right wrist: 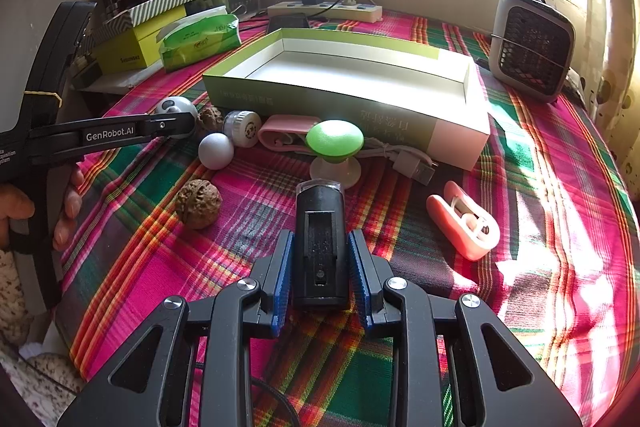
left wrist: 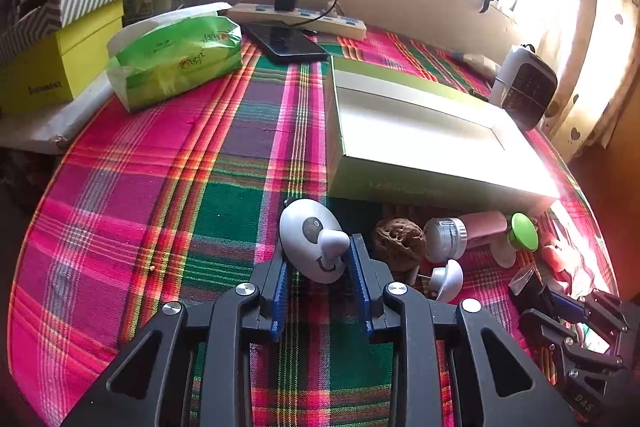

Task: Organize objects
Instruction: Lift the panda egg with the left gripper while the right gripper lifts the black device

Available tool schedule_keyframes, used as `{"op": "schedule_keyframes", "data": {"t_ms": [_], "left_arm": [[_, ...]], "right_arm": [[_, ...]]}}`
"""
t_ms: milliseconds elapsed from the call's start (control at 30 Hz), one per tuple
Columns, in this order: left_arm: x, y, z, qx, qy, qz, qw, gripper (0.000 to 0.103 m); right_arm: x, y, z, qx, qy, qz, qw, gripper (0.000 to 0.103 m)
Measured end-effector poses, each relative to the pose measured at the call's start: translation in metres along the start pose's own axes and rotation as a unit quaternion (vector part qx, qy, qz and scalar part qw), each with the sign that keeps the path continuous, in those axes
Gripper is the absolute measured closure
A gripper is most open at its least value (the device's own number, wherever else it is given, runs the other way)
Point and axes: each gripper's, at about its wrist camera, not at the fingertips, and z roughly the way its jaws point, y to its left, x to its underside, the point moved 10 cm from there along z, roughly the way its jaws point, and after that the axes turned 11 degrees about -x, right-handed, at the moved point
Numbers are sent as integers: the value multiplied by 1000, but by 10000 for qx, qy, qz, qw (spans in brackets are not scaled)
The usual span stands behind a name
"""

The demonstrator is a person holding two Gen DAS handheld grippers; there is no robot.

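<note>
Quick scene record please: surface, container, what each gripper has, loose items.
surface: plaid cloth
container: open shallow box, nothing visible inside
left gripper: shut on white face toy
right gripper: shut on black device
loose items: walnut, white ball, green mushroom-shaped piece, pink case, USB cable
background: tissue pack, small fan, power strip

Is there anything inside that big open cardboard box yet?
No. In the right wrist view the open box shows only its bare white floor, and the small things lie on the cloth in front of it.
</note>
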Motion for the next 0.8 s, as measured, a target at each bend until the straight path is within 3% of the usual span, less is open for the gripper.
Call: {"op": "schedule_keyframes", "data": {"t_ms": [433, 800], "left_arm": [[0, -1, -9, 34, -128, 92, 9999, 78], [-15, -17, -44, 273, -463, 327, 9980, 78]], "right_arm": [[0, 1, -1, -20, -63, 15, 10000, 74], [-15, 4, -13, -88, -241, -3, 9997, 74]]}}
